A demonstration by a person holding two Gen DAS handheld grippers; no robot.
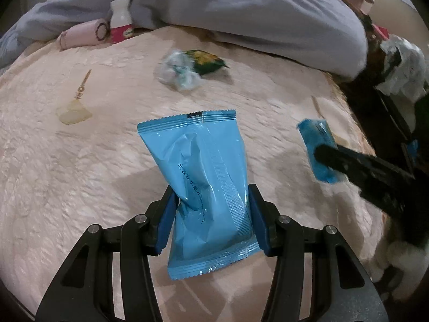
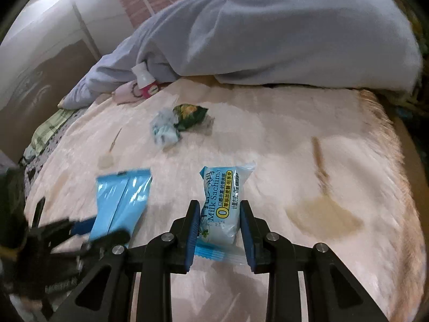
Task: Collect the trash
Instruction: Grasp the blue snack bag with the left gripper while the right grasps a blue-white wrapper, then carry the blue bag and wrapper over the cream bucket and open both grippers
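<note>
My left gripper (image 1: 211, 196) is shut on a blue plastic wrapper (image 1: 203, 177), squeezing its lower half above the pink blanket. My right gripper (image 2: 220, 209) is shut on a light blue Milk Sachima snack packet (image 2: 224, 204). That packet and the right gripper's fingers also show at the right of the left wrist view (image 1: 317, 150). The blue wrapper and left gripper show blurred at the left of the right wrist view (image 2: 120, 201). A crumpled clear wrapper (image 1: 178, 71) and a green-yellow wrapper (image 1: 206, 60) lie together further up the bed.
A pink blanket (image 1: 80, 174) covers the bed. A bunched grey-blue duvet (image 1: 241, 8) lies across the far side. A small white-and-pink bottle (image 1: 121, 21) and a pink roll (image 1: 81, 35) sit by the duvet. A white bag (image 1: 402, 67) is off the bed's right edge.
</note>
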